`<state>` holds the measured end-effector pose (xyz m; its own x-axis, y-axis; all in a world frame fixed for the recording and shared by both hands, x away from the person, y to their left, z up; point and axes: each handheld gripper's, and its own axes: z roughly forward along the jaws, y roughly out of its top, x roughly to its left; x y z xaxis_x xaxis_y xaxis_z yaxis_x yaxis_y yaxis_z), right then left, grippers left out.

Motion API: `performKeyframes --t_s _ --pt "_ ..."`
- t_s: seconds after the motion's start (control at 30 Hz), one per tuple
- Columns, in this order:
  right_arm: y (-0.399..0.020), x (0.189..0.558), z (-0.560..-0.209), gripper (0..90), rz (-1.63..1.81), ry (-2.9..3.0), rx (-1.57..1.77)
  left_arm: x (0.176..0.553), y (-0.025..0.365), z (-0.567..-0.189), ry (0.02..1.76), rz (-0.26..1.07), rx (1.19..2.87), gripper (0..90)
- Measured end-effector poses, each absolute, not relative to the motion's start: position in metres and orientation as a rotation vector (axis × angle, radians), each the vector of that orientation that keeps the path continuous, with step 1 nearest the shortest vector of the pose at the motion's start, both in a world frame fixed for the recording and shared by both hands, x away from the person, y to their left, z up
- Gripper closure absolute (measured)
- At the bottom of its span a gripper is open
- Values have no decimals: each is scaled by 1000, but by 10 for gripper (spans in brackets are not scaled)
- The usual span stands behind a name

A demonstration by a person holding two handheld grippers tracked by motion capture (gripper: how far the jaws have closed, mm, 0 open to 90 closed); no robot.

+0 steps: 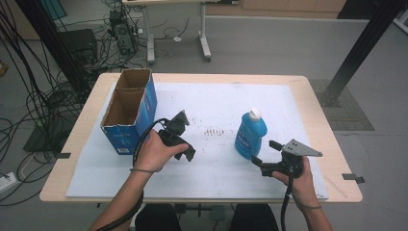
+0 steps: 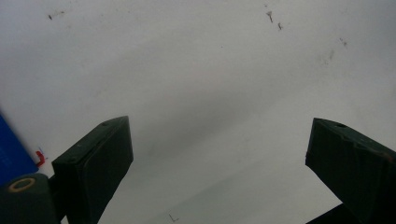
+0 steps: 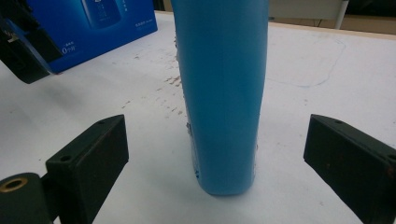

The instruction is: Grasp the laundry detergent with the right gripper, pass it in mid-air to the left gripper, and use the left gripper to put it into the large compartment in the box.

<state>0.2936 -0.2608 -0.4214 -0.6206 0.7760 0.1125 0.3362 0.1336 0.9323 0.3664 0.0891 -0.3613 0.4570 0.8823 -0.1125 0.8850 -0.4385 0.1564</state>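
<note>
Right gripper: nearest the camera, near the table's front right corner; jaws spread wide, gripping nothing, the blue bottle standing between them in the right gripper view without touching either jaw.
Blue bottle: upright on the white sheet, right of the middle, white cap on top, just beyond the right gripper.
Left gripper: left of the middle, jaws wide apart over bare sheet, empty.
Blue cardboard box: open-topped, two compartments, near the table's left edge, just beside the left gripper.
</note>
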Motion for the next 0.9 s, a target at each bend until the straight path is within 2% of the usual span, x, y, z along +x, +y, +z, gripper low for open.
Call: performKeyframes --t_s 0.9 --pt "-254 301 -429 68 1477 1981 1059 360 83 -356 1510 5 2541 75"
